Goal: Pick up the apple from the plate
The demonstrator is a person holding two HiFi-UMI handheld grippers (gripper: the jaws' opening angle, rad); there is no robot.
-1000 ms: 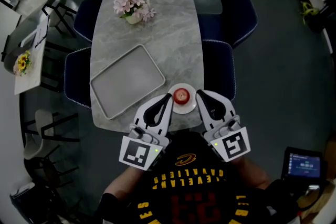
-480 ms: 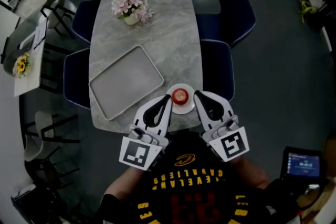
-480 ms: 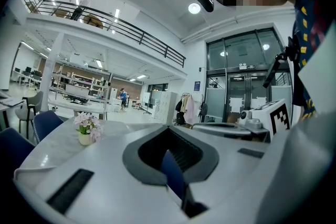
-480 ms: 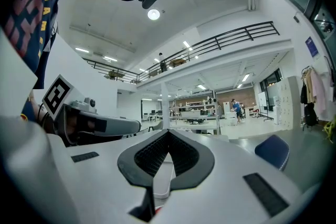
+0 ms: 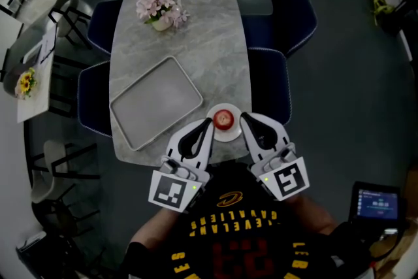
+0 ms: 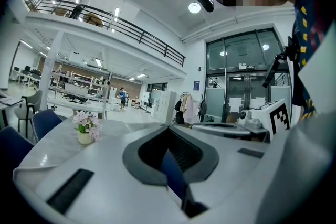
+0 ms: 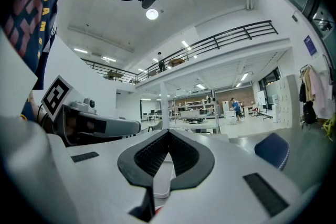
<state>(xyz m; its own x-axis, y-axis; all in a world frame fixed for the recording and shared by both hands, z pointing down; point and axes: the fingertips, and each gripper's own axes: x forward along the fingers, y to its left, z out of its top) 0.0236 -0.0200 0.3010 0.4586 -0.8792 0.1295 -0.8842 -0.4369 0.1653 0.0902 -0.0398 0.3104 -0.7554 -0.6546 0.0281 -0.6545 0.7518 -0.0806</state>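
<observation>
— how do the tools stand?
— the left tool (image 5: pixel 208 123) is pressed together with nothing in it. the right tool (image 5: pixel 244 119) is pressed together too, also empty.
— and the apple?
— the apple (image 5: pixel 224 118) sits on the small white plate (image 5: pixel 225 137) at the near edge of the surface (image 5: pixel 196 29), between the two tool tips and apart from both. farther off are a grey tray (image 5: pixel 155 101) and pink flowers (image 5: pixel 160 8).

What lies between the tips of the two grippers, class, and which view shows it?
The red apple on its small white plate lies between the left gripper and right gripper; the head view shows it.
</observation>
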